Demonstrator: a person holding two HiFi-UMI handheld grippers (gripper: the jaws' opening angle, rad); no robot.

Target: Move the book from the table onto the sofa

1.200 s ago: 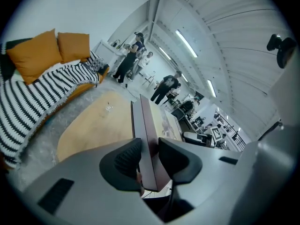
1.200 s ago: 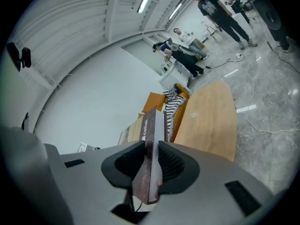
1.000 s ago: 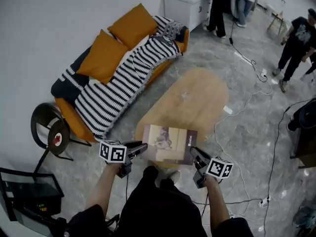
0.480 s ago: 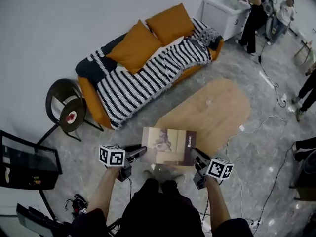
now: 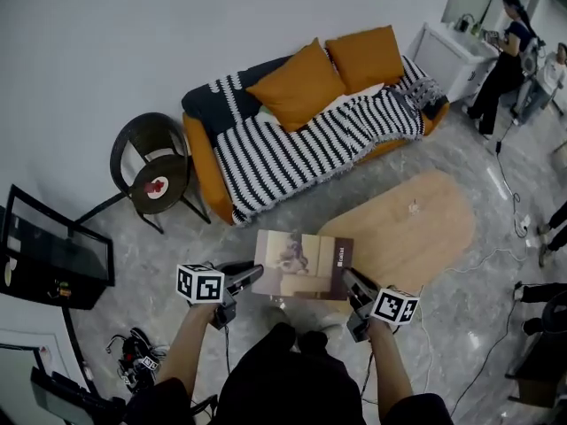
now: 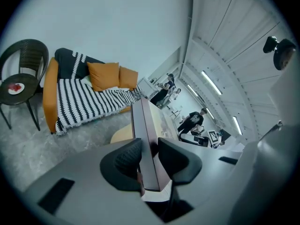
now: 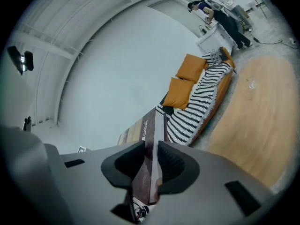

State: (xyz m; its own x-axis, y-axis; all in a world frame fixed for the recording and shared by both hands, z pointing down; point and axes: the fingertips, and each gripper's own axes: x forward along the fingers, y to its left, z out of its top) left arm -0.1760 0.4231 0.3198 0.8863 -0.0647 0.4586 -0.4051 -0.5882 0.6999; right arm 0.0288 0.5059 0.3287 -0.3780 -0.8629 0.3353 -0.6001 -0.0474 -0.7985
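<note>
The person stands with a book (image 5: 301,265) held flat and cover-up out in front, carried in the air between the two tools, so it rests on neither the table (image 5: 430,233) nor the sofa (image 5: 198,153). The left gripper (image 5: 253,274) pinches the book's left edge, both pads pressed against it, and the right gripper (image 5: 349,278) is clamped the same way on the right edge, by the spine with the white lettering. From the book, the sofa lies at about twelve o'clock against the pale wall, draped in a black-and-white striped blanket (image 5: 306,153) with two orange cushions (image 5: 303,85) leaning on its back. The oval wooden table stretches away at roughly two o'clock, its near end just beside the book's right side. A dark round chair (image 5: 144,129) sits at ten o'clock, just beside the sofa's left arm. Far off past the table, also around two o'clock, a few people (image 5: 501,60) stand by a white cabinet (image 5: 443,51).
</note>
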